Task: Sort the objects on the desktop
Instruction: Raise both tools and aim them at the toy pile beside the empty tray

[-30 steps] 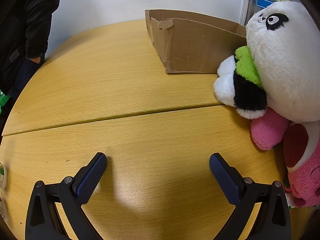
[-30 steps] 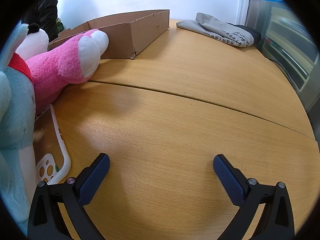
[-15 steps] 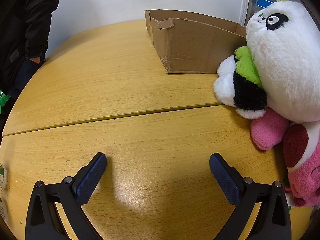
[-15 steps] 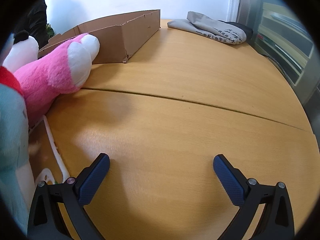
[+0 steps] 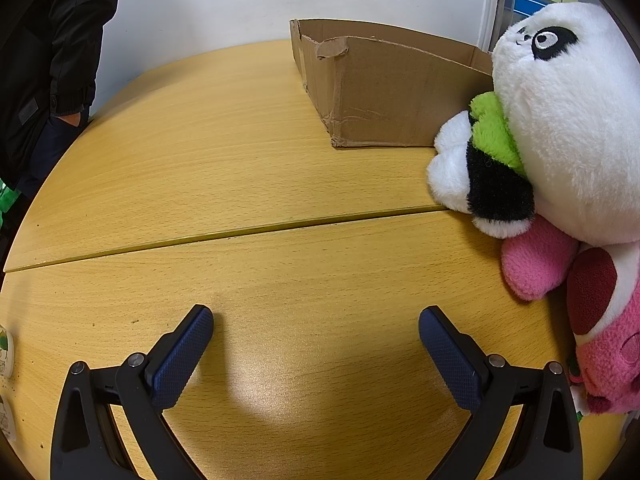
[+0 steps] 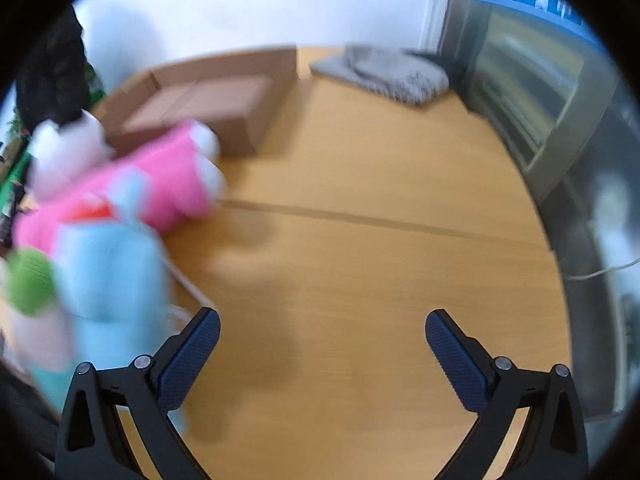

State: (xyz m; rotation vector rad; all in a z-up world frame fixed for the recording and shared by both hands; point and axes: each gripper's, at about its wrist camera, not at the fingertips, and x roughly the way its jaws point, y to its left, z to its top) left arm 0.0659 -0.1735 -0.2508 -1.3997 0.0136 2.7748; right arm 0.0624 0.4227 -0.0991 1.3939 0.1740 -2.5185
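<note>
The left gripper [image 5: 316,330] hovers low over the wooden table [image 5: 224,152], its blue-padded fingers [image 5: 182,358] spread wide apart with nothing between them. Ahead of it a seam runs across the tabletop. Beyond the seam an open cardboard box [image 5: 384,92] sits on the table near the white wall. A plush panda [image 5: 560,132] lies at the right edge of the left wrist view, its white and black paw and a green tuft resting on the table just in front of the box. A pink plush toy [image 5: 536,260] lies beneath and beside the panda, touching it. At the far left a person in a dark jacket [image 5: 48,60] stands by the table edge.

The right wrist view is blurred. The right gripper [image 6: 322,332] is raised over bare table [image 6: 360,264], fingers [image 6: 188,356] likewise wide apart and holding nothing. To its left lie the pink plush toy [image 6: 160,184] and a light blue plush toy [image 6: 108,272] with a green part, close against each other. The cardboard box [image 6: 224,100] stands behind them, open at the top. A grey folded cloth [image 6: 384,72] lies at the far side of the table, well apart from the toys.
</note>
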